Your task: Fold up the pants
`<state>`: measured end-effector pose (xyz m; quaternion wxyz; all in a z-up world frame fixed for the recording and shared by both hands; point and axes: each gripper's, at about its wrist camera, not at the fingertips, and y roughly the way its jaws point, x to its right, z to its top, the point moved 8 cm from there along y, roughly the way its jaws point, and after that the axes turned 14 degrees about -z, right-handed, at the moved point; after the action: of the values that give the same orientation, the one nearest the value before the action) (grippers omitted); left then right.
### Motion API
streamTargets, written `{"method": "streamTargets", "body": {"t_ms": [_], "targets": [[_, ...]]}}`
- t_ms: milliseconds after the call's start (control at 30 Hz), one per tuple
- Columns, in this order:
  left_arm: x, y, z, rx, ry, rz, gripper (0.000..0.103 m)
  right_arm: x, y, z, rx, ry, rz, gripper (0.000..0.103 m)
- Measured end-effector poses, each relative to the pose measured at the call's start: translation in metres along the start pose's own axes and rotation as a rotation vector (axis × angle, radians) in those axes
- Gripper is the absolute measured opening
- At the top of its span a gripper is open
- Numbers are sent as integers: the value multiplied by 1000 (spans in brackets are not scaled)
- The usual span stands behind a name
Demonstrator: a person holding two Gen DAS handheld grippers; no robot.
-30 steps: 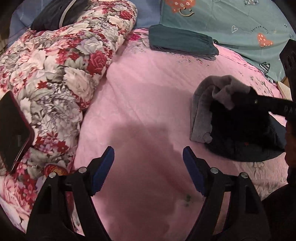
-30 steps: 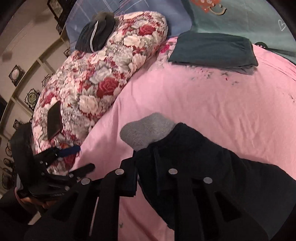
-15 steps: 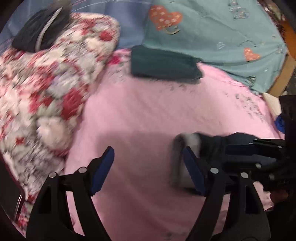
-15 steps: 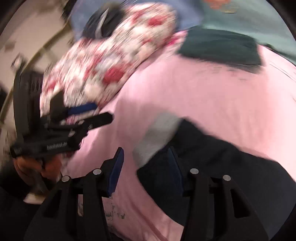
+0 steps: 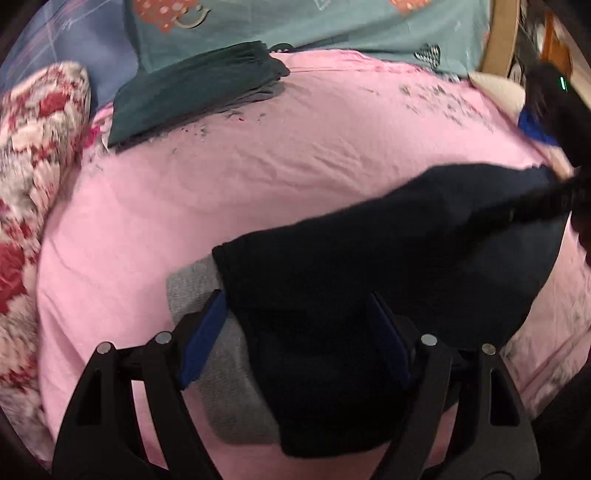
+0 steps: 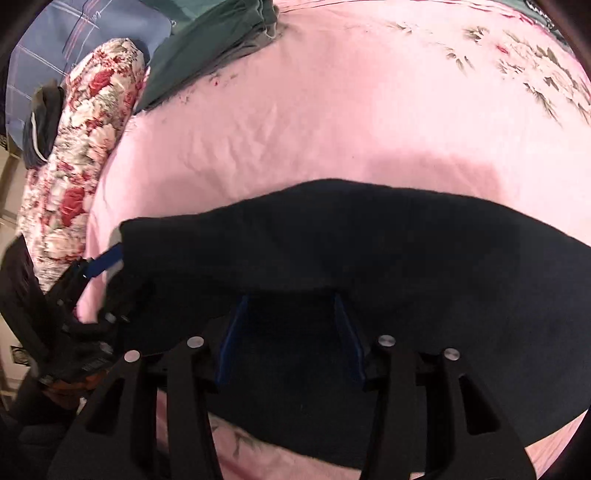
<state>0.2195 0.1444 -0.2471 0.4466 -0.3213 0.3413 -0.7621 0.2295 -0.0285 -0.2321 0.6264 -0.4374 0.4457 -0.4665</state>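
No readable writing anywhere; only hearts and a smiley printed on the teal pillowcase (image 5: 332, 22). One pair of dark pants (image 5: 388, 266) spread across the pink sheet (image 5: 258, 166), grey lining (image 5: 221, 354) showing at the left end. A second ago bunched in a heap, now stretched flat between two grippers. Left gripper (image 5: 295, 332) wide apart over the grey edge, pads clear of the cloth. Right gripper (image 6: 291, 332) parted where it was clamped before, dark fabric lying between the pads, nothing pinched. One folded green garment (image 5: 192, 92) far back, one floral quilt (image 6: 81, 155) at left.
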Motion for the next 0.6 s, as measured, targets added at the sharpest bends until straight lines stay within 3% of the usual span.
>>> {"method": "streamTargets", "body": {"t_ms": [100, 200, 267, 367, 500, 600], "targets": [[7, -23, 14, 31, -51, -18, 79, 8, -28, 14, 67, -14, 41, 50], [29, -35, 41, 116, -136, -123, 81, 23, -50, 36, 114, -24, 77, 50], [51, -23, 52, 126, -182, -212, 80, 34, -55, 48, 107, -33, 121, 50], [84, 14, 55, 74, -209, -258, 81, 40, -47, 70, 51, -72, 197, 50], [103, 56, 25, -67, -327, -279, 80, 36, -19, 84, -64, -224, 267, 50], [104, 56, 14, -59, -346, -251, 81, 35, 4, 86, -135, -349, 277, 50]]}}
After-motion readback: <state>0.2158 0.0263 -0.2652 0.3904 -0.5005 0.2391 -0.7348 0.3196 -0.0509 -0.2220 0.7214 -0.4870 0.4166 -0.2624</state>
